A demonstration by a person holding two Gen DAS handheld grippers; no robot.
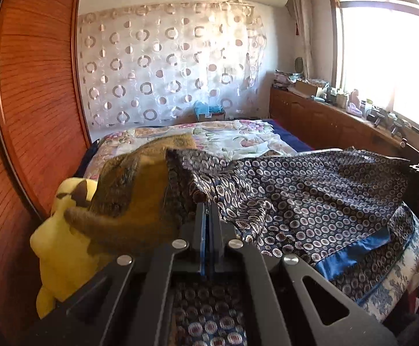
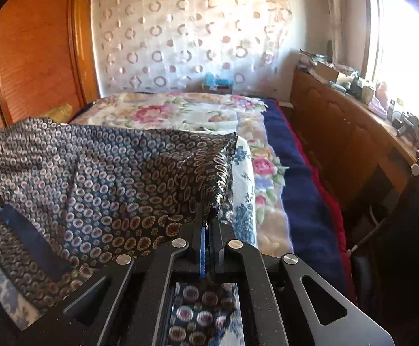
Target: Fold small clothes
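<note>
Now my left gripper (image 1: 208, 206) and right gripper (image 2: 208, 216) are each clamped tight on an edge of the patterned garment (image 1: 310, 196), which lifts off the bed (image 2: 180, 112) between them.

Patterned garment (image 2: 99, 173) (likely lifted) between jaws

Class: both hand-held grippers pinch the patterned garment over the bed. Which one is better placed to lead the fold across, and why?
Probably the right hand-held gripper: it pinches a free corner of the patterned garment above open bed. The left hand-held gripper is crowded by the yellow plush toy.
</note>
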